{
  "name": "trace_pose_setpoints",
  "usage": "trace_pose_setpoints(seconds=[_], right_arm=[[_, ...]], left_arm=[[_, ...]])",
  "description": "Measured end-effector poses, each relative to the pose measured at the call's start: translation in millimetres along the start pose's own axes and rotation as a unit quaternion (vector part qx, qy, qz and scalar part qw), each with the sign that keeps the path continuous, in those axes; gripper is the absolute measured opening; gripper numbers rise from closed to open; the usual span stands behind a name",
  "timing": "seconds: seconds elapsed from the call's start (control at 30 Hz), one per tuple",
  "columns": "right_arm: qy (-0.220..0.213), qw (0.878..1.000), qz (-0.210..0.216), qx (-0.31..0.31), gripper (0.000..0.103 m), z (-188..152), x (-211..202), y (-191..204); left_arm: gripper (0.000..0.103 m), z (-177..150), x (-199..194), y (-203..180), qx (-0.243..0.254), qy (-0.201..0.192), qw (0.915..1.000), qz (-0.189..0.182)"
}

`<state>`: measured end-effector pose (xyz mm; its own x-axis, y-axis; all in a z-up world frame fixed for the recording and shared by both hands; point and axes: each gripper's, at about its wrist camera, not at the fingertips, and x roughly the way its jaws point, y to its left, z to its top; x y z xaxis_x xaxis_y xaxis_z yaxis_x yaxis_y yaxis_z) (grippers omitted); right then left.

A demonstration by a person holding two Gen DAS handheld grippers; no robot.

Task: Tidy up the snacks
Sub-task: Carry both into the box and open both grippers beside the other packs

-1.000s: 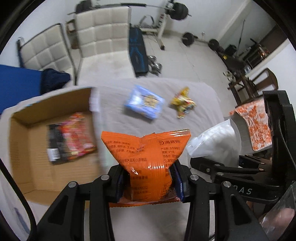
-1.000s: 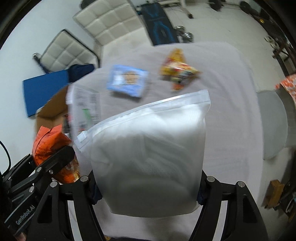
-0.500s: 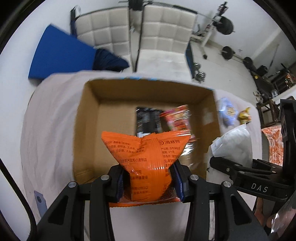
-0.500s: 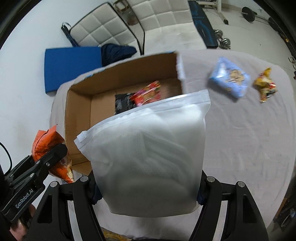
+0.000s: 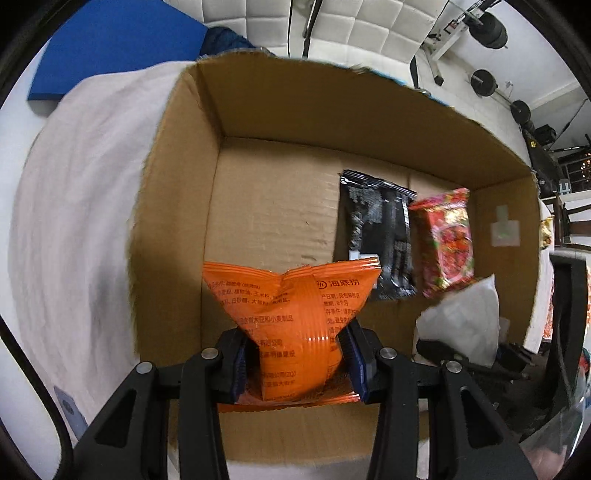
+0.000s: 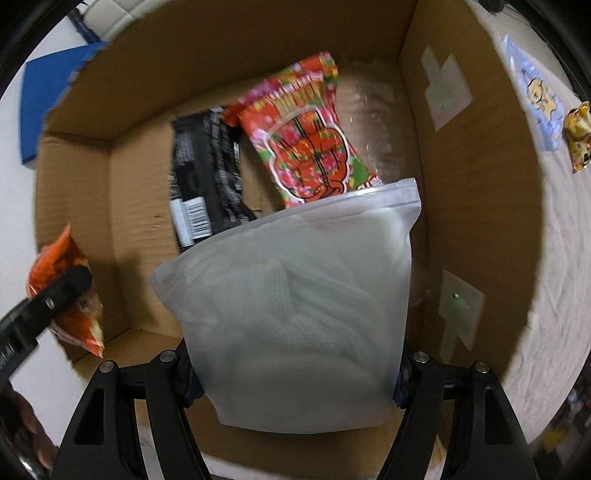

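My left gripper [image 5: 295, 363] is shut on an orange snack packet [image 5: 291, 317], held over the near left part of an open cardboard box [image 5: 177, 206]. My right gripper [image 6: 295, 387] is shut on a frosted white zip bag [image 6: 291, 317], held inside the box's right half. On the box floor lie a black packet [image 5: 378, 236] and a red patterned packet [image 5: 447, 240], side by side. From the right wrist view the orange packet [image 6: 70, 295] and left gripper show at the left, above the box's [image 6: 461, 192] near left corner.
The box stands on a white cloth-covered table [image 5: 74, 206]. A light blue packet [image 6: 539, 99] and a yellow packet [image 6: 580, 133] lie on the cloth to the box's right. White padded chairs [image 5: 332, 26], a blue mat [image 5: 110, 40] and gym weights lie beyond.
Both grippers have moved forward and down toward the box with their packets held. The box now fills both views, and the zip bag is inside its walls.
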<state>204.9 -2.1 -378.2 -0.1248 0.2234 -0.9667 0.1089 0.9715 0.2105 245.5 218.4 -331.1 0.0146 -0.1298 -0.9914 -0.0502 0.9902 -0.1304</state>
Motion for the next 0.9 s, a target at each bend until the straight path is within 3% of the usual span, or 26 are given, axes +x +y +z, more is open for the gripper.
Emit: trace_pose_setpoints(seconds=[0.3, 0.57, 0.73, 0.8, 0.9], right_arm=[[0.014, 0.999, -0.034, 0.003, 0.079, 4, 30, 8], [-0.012, 0.998, -0.061, -0.01, 0.097, 10, 21, 34], [-0.029, 0.998, -0.06, -0.018, 0.103, 15, 6, 50], [-0.038, 0.997, -0.062, -0.022, 0.103, 26, -1, 56], [-0.051, 0.997, -0.058, -0.024, 0.103, 26, -12, 67]], left_arm=[[0.04, 45, 30, 11, 0.009, 0.017, 0.9998, -0.005], [0.041, 67, 34, 16, 0.007, 0.03, 0.9994, -0.014], [0.054, 64, 17, 17, 0.005, 0.007, 1.0, -0.004], [0.074, 55, 7, 18, 0.001, -0.006, 1.0, 0.002], [0.091, 39, -6, 17, 0.009, -0.029, 0.9994, 0.018]])
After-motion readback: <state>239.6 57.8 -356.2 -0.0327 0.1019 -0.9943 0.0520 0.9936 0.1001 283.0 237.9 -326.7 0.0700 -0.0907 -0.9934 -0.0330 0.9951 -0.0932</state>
